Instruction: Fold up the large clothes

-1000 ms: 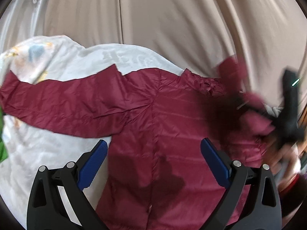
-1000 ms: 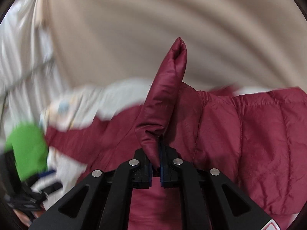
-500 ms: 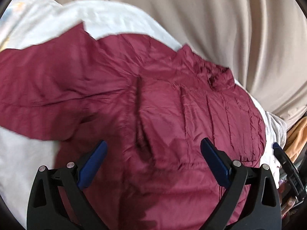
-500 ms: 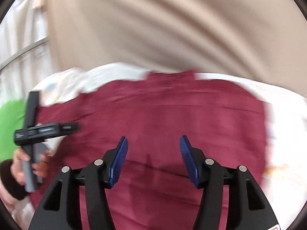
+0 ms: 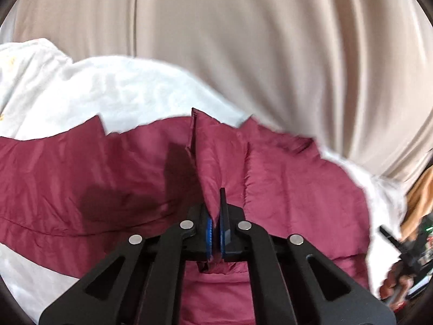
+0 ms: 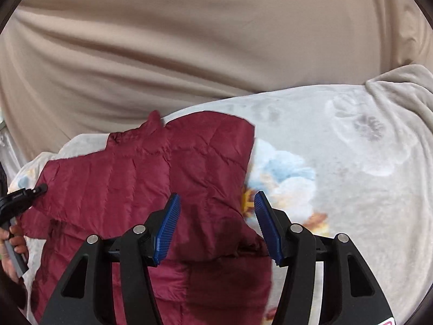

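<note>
Jacket on blanket | left gripper jaws pinching jacket fold | right gripper jaws wide

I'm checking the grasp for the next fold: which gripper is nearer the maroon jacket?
Left. The left gripper is shut on the maroon jacket; the right gripper hovers open above its edge.

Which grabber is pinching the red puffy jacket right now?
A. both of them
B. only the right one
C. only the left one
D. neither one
C. The left gripper is shut on a raised fold of the maroon puffer jacket, while the right gripper hangs above the jacket's edge with its blue pads spread wide and nothing between them.
</note>
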### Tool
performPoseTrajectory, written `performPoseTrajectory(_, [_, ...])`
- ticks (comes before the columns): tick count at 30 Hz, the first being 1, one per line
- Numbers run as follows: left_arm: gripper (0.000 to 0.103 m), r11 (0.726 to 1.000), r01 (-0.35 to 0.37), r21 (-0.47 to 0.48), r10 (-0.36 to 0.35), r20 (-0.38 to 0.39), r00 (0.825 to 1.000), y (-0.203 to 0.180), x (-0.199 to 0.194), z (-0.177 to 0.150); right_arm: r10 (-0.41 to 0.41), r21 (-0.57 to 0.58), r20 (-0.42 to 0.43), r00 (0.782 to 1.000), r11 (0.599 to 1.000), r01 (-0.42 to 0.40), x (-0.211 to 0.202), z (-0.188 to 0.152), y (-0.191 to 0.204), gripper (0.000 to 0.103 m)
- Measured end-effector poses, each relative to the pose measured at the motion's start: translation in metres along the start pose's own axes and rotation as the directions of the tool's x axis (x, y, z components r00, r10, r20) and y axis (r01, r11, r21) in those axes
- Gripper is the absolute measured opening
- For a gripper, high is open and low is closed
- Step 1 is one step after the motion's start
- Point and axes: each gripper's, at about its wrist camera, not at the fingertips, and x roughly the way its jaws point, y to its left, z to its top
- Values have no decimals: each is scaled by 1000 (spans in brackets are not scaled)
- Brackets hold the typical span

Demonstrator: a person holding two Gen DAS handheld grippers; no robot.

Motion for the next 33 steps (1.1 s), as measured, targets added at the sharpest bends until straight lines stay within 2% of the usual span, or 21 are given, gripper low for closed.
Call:
performPoseTrajectory(2, [2, 1000, -27, -1, 27, -36, 999, 8, 14, -10, 31, 26, -53, 998, 999, -30, 0, -9, 1, 54])
performPoseTrajectory(4, [2, 999, -31, -16, 31, -53, 998, 16, 26, -20, 123, 63, -87, 988, 991, -118, -6, -20, 1, 53])
performPoseTrajectory(5, [2, 999, -31, -22, 30, -58, 998, 18, 30, -23, 190, 90, -117, 975, 980, -180, -9, -30, 0, 53])
performPoseTrajectory(8, [2, 999, -29, -28, 27, -67, 997, 19, 39, -27, 270, 150, -192, 944, 958, -244, 1, -46, -5, 53])
performPoseTrajectory(11, [2, 999, -34, -9, 33, -72, 997, 15, 39, -28, 236, 176, -212, 948, 964, -201, 22, -43, -9, 53])
performPoseTrajectory(13, [2, 999, -35, 3, 36, -71, 997, 9, 38, -24, 220, 216, -162, 962, 959, -183, 30, -27, -13, 53])
performPoseTrajectory(14, [2, 999, -35, 11, 36, -65, 997, 6, 38, -22, 215, 247, -105, 971, 951, -184, 28, -18, -17, 53])
performPoseTrajectory(15, [2, 999, -35, 17, 36, -58, 998, 4, 37, -20, 234, 273, -54, 971, 939, -211, 24, -12, -20, 45])
performPoseTrajectory(16, [2, 999, -41, 25, 42, -50, 998, 3, 35, -18, 249, 285, -23, 968, 930, -233, 22, -8, -22, 16])
performPoseTrajectory(17, [2, 998, -56, 35, 58, -48, 997, 2, 34, -19, 258, 294, 7, 966, 923, -249, 19, -6, -25, 1])
performPoseTrajectory(18, [2, 997, -58, 45, 60, -55, 997, 2, 36, -20, 247, 300, 33, 968, 922, -246, 17, -6, -30, 2])
performPoseTrajectory(19, [3, 997, -53, 55, 58, -76, 995, 2, 44, -22, 206, 290, 13, 979, 936, -201, 22, -10, -33, 1])
performPoseTrajectory(20, [3, 997, -57, 60, 62, -93, 994, 3, 50, -25, 134, 263, -68, 989, 958, -112, 37, -17, -36, 1])
performPoseTrajectory(21, [3, 996, -54, 65, 60, -105, 993, 3, 55, -29, 105, 256, -131, 986, 964, -68, 51, -24, -39, 1])
performPoseTrajectory(22, [3, 996, -54, 74, 62, -102, 993, 2, 59, -31, 107, 270, -173, 979, 961, -57, 60, -31, -44, 0])
performPoseTrajectory(24, [3, 994, -64, 84, 71, -90, 993, -1, 59, -32, 109, 291, -179, 978, 955, -53, 54, -32, -48, 0])
performPoseTrajectory(27, [4, 996, -46, 73, 52, -86, 995, 4, 59, -33, 47, 261, -148, 988, 965, -7, 28, -25, -44, 2])
performPoseTrajectory(30, [4, 996, -50, 77, 56, -77, 995, 5, 58, -36, -57, 209, -55, 997, 976, 67, -4, -10, -33, 3])
performPoseTrajectory(32, [5, 994, -65, 91, 71, -70, 995, 1, 57, -39, -73, 146, 21, 997, 987, 70, -12, 8, -15, 4])
performPoseTrajectory(33, [5, 992, -73, 99, 80, -68, 995, 0, 57, -39, -56, 114, 27, 998, 992, 53, -8, 17, -2, 4])
